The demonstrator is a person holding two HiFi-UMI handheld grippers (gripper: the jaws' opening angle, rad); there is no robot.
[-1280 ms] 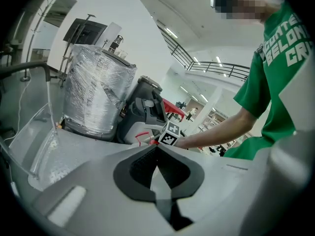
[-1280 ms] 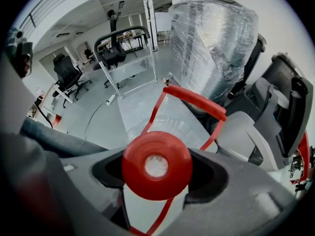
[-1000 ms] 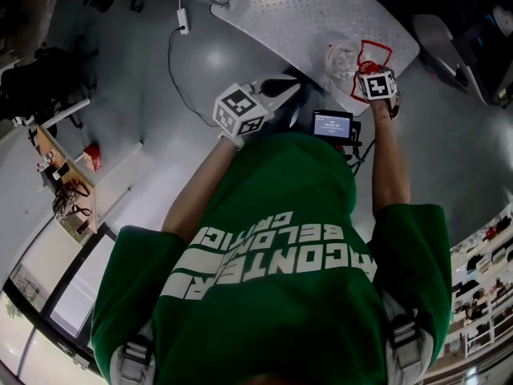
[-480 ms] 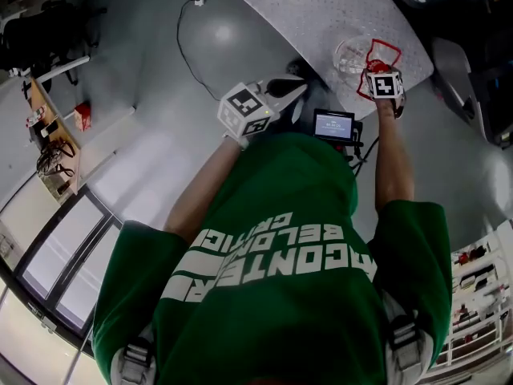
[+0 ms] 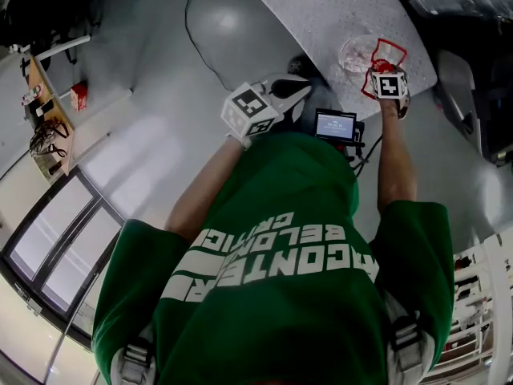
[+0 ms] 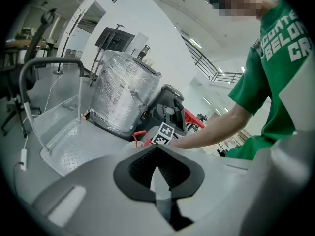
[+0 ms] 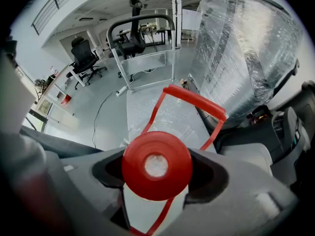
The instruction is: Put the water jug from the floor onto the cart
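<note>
Diamond-plate cart deck [image 5: 321, 6] on glossy grey floor [image 5: 144, 119], office chairs [image 7: 86, 58] beyond

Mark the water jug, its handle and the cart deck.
water jug [image 7: 156, 165]: right gripper view, middle of the red cap.
jug handle [image 7: 197, 101]: right gripper view, top bar.
cart deck [image 5: 329, 10]: head view, bare tread plate.

The right gripper [image 7: 157, 177] has its jaws closed on the neck of the water jug [image 7: 147, 211], one dark pad on either side just under the red cap [image 7: 156, 165]. Behind the cap rises the jug's red carry handle [image 7: 197, 102]. Beyond the cap lies the cart [image 7: 142, 109] with its patterned metal deck and, farther off, its black push bar [image 7: 142, 19]. A large film-wrapped drum [image 7: 243, 53] stands to the right of the cap; an office chair [image 7: 84, 58] sits far off to its upper left.
</note>
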